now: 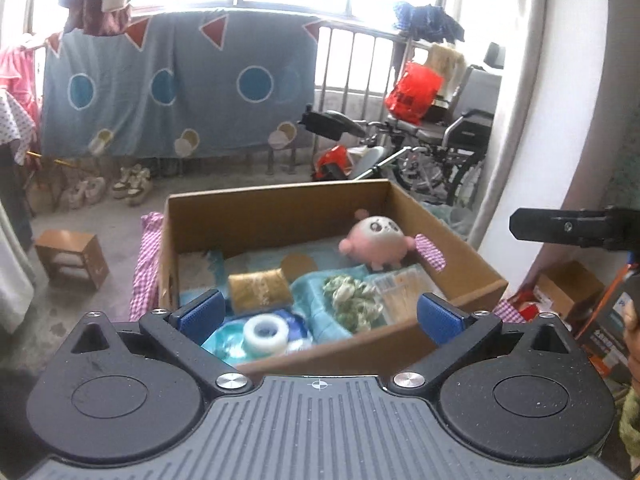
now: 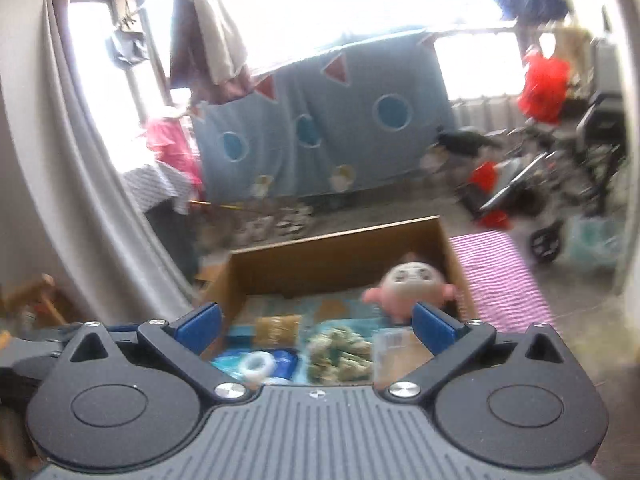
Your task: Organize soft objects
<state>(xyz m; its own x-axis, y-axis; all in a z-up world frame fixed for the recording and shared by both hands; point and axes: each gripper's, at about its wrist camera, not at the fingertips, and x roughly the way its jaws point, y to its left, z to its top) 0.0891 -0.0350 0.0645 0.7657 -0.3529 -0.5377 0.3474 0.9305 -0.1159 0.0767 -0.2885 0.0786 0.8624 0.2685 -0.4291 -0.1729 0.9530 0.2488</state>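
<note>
A cardboard box (image 1: 276,210) (image 2: 340,246) stands ahead of both grippers. Inside, a pink and white plush toy (image 1: 374,240) (image 2: 410,286) sits against the right wall. A green floral cloth bundle (image 1: 352,298) (image 2: 340,354) lies on a teal cloth (image 1: 316,308), beside a gold fabric roll (image 1: 258,290) (image 2: 278,328), a white tape roll (image 1: 264,334) (image 2: 256,366) and a clear packet of sticks (image 1: 400,290). My left gripper (image 1: 318,316) hangs open over the box's near side, nothing between its blue pads. My right gripper (image 2: 318,324) is open too, with nothing held; this view is blurred.
A pink checked cloth (image 1: 146,260) (image 2: 500,276) lies under the box. A wheelchair (image 1: 448,140) and a red bag (image 1: 412,94) stand at the back right. A blue blanket (image 1: 176,84) hangs on a rail. A small wooden box (image 1: 72,258) sits on the floor at left.
</note>
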